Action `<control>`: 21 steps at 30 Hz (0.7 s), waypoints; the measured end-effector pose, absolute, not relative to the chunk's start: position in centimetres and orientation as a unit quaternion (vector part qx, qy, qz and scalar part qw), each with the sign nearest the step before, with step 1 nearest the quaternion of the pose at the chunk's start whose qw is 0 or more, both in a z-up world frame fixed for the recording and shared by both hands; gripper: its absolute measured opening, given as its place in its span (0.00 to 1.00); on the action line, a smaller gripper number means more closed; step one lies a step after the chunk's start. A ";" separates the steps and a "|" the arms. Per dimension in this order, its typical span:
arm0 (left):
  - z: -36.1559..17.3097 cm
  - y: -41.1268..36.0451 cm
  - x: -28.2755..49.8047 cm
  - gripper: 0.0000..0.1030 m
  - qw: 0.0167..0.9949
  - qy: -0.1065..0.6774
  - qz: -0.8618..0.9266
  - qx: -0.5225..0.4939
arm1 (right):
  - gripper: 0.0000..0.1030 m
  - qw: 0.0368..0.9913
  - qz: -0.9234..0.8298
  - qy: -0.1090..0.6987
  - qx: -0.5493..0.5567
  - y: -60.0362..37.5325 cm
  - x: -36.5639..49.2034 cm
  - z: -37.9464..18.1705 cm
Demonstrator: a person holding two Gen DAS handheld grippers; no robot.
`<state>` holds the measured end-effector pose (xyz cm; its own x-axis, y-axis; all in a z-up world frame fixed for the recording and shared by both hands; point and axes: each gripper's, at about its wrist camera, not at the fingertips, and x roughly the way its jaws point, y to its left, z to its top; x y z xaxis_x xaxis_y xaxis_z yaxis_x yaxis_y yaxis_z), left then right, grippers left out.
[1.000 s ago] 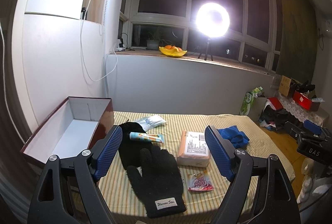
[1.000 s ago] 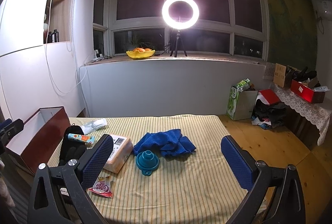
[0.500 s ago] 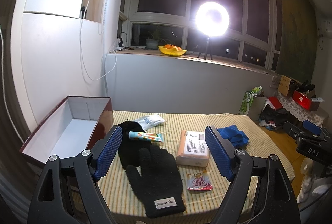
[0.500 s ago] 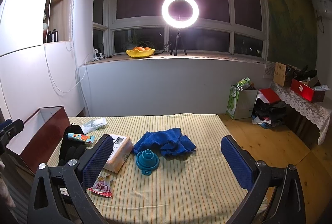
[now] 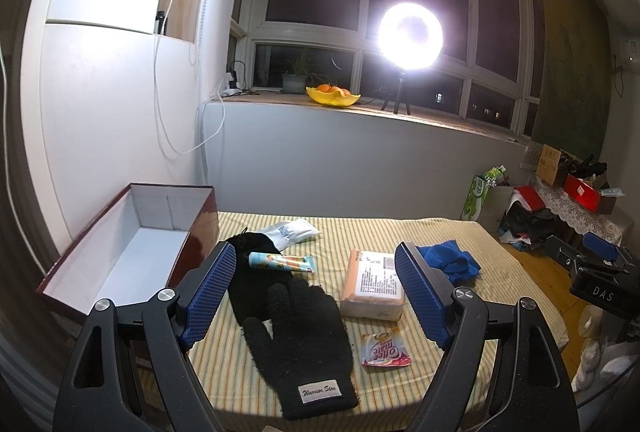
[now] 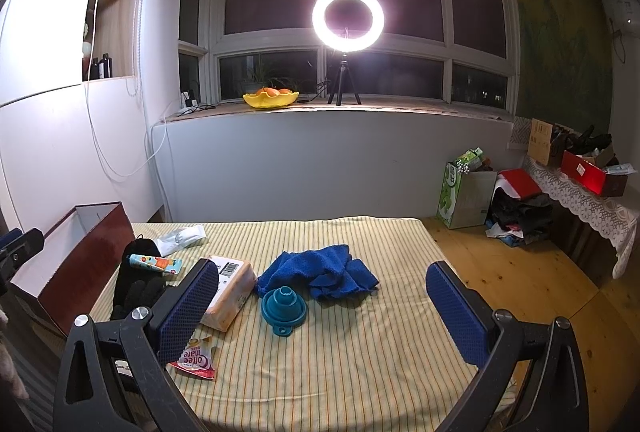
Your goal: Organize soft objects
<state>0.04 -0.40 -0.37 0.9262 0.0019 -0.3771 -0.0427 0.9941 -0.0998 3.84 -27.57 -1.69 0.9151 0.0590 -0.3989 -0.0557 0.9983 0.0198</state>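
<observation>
Black knit glove (image 5: 302,342) lies flat at the near left of the striped tablecloth (image 6: 360,360), cuff toward me, white tag reading "Warrior Star". A second black glove (image 5: 250,252) lies just beyond it, touching, with a printed tube (image 5: 282,262) resting across it. Blue towel (image 6: 324,270) sits crumpled mid-table, farther right; a teal collapsible funnel (image 6: 284,308) is right against its near edge.

My left gripper (image 5: 316,294) hovers over the near glove, jaws wide, holding nothing. My right gripper (image 6: 322,308) hangs above the near right of the table, jaws wide too, nothing between the pads.

Other items: an orange soft pack (image 5: 374,286) with a white barcode label, print too small to read; a sachet (image 5: 384,350) reading "offee mate" near the front edge; a white packet (image 5: 290,232) at the far left. An open maroon box (image 5: 200,232) with white lining stands left of the table.

On the sill far back: lit ring light (image 6: 348,18) on a tripod, yellow fruit bowl (image 6: 270,98).
</observation>
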 end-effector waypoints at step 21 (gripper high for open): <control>-2.3 2.4 -0.8 0.80 0.970 0.229 0.033 -0.071 | 0.99 0.970 0.064 0.232 0.014 -28.0 4.9 -3.0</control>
